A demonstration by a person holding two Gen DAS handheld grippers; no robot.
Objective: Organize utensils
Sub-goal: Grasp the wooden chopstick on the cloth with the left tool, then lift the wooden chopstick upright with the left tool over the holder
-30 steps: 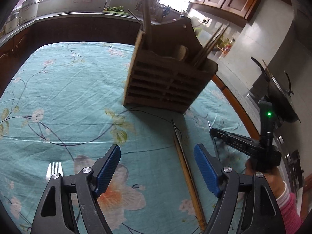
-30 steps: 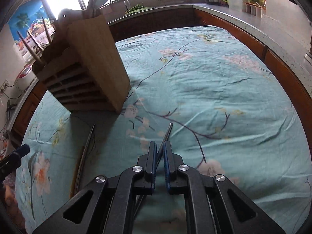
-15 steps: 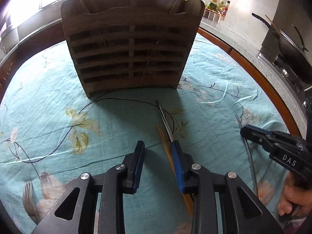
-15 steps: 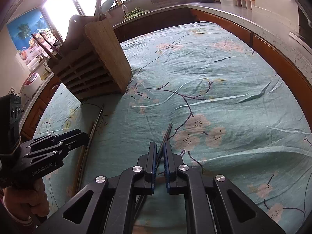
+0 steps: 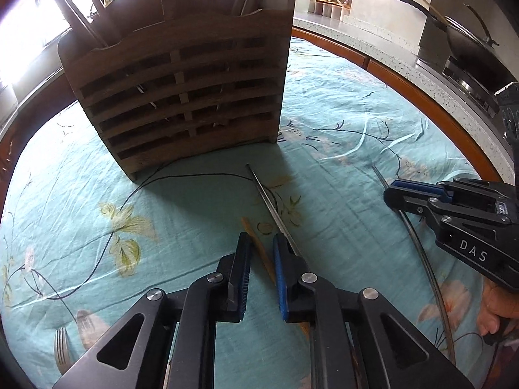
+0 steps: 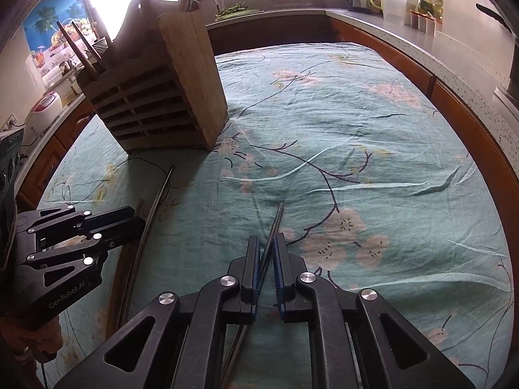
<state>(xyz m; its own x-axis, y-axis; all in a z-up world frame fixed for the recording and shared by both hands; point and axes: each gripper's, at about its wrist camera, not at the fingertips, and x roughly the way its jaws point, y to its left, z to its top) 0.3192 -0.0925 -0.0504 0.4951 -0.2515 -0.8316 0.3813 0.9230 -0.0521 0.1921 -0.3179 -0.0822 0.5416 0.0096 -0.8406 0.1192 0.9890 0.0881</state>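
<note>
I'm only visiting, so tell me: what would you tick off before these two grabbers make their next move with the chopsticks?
1. Right gripper shut on the metal chopstick: ok.
2. Wooden chopstick lies between the left gripper fingers: ok, not pinched yet.
3. Second metal chopstick outside that grip: cannot tell; it disappears behind one finger.
4. Utensil holder upright: ok.
5. Free room in the holder's top: cannot tell.
</note>
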